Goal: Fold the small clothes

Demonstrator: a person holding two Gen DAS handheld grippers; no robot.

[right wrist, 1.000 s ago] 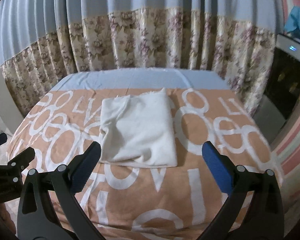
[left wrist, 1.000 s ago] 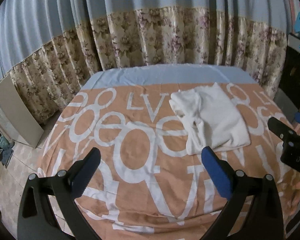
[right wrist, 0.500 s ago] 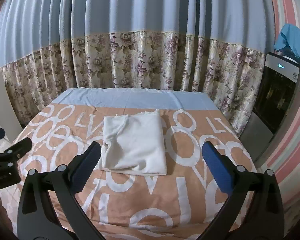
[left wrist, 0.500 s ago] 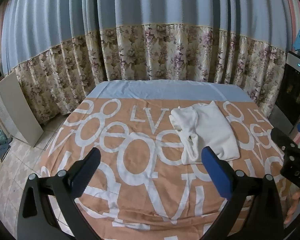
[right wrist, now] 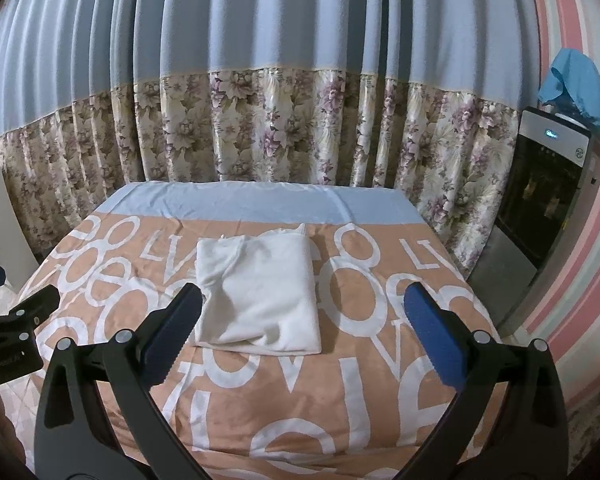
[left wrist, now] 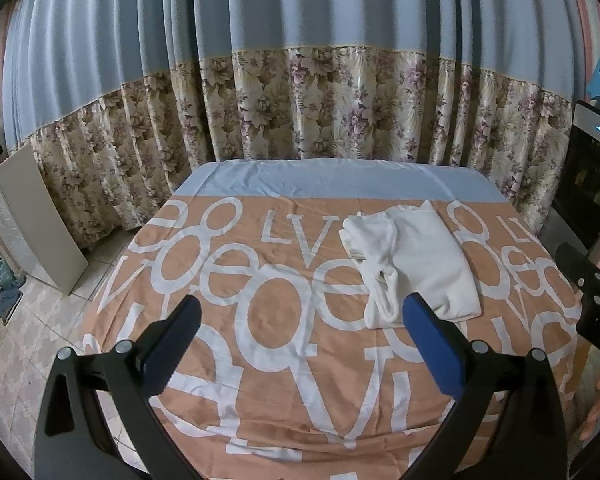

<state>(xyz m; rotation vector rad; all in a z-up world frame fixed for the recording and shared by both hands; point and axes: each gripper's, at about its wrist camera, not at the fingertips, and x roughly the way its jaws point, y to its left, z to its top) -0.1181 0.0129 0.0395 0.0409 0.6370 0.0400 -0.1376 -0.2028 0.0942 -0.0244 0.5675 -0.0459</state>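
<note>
Garment, white, folded into a neat rectangle, lying flat on the far half of the bed, on the orange cover just short of its blue band; a narrower folded strip showing along its left edge in the left wrist view, and the same piece squarely centred in the right wrist view. Behind everything, curtain, pale blue above and flowered below, hanging across the whole back of the room. Bed spread with an orange cover printed in big white letters, pale blue at the far end. Dark appliance with a small lit display standing off the bed's right side, a blue cloth draped on top. Pale board leaning at the left, over tiled floor. Left tool wide open, blue pads far apart, gripping nothing, held above the near part of the bed with the garment ahead and to its right. Right tool likewise spread wide and empty, held above the near edge with the garment showing between its fingers, untouched.
</note>
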